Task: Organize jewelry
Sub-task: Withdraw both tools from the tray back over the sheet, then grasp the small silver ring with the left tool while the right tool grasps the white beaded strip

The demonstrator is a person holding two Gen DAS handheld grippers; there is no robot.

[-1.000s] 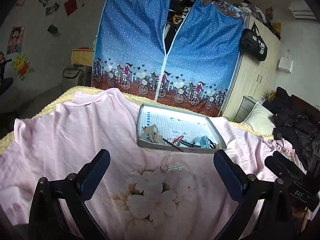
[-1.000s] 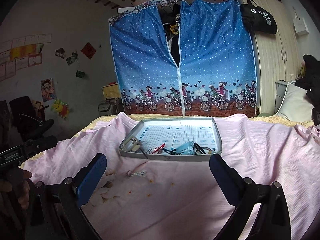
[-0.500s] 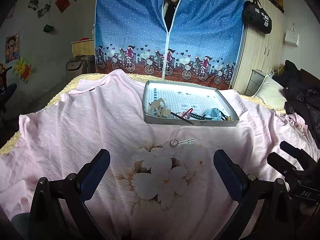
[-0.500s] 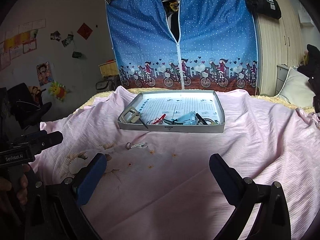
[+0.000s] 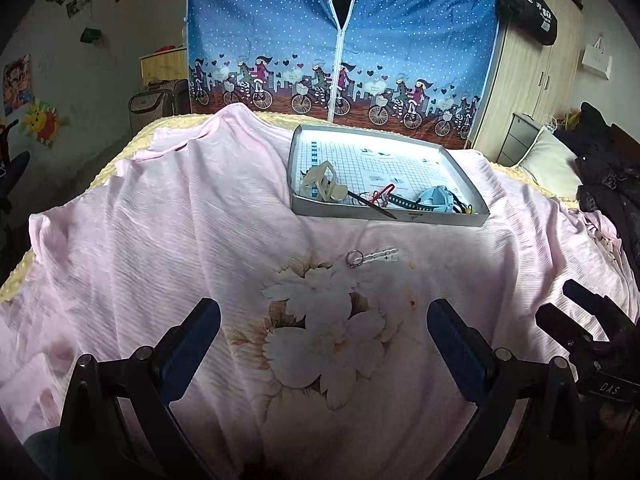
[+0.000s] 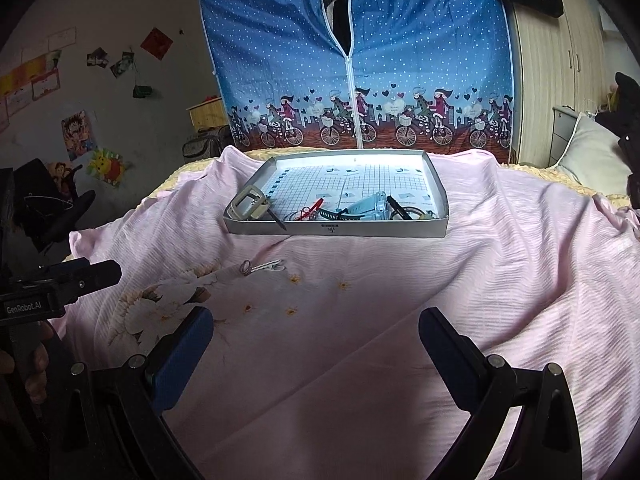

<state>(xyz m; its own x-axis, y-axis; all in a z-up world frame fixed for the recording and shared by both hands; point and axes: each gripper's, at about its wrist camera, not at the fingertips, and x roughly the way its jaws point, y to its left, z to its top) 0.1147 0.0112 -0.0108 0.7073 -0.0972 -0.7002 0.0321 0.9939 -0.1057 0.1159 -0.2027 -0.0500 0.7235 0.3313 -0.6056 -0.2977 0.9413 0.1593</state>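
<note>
On the bed, a pink sheet (image 5: pixel 160 216) with a flower print covers the surface; a yellow blanket (image 5: pixel 120 152) shows only at the far and left edges.

Left gripper (image 5: pixel 323 344): fingers spread wide, nothing between them, above the flower print. Its body is cut off by the lower frame edge. In the right wrist view it shows only as a dark bar at the left edge (image 6: pixel 60 280), held by a hand (image 6: pixel 24 364) mostly out of frame.

Key ring (image 5: pixel 354 258) with a pale beaded strap lies loose on the sheet, just short of the tray and apart from it; in the right wrist view it sits left of centre (image 6: pixel 260 267). Too small to make out further.

Grey tray (image 5: pixel 460 172) rests on the sheet beyond the ring, its floor a grid pattern. Contents crowd the near wall: beige buckle (image 5: pixel 324 184) at the left, a thin dark stick (image 5: pixel 372 207) poking over the rim, a red item (image 5: pixel 382 192), a dark perforated strap (image 5: pixel 404 202), a light blue piece (image 5: pixel 436 198). Small items at the right corner are tangled; cannot identify them.

Right gripper (image 6: pixel 316 342): fingers likewise released and wide apart, empty, over plain sheet; base cut off below.

Behind the bed stands a blue fabric wardrobe (image 6: pixel 420 60), top cropped.
</note>
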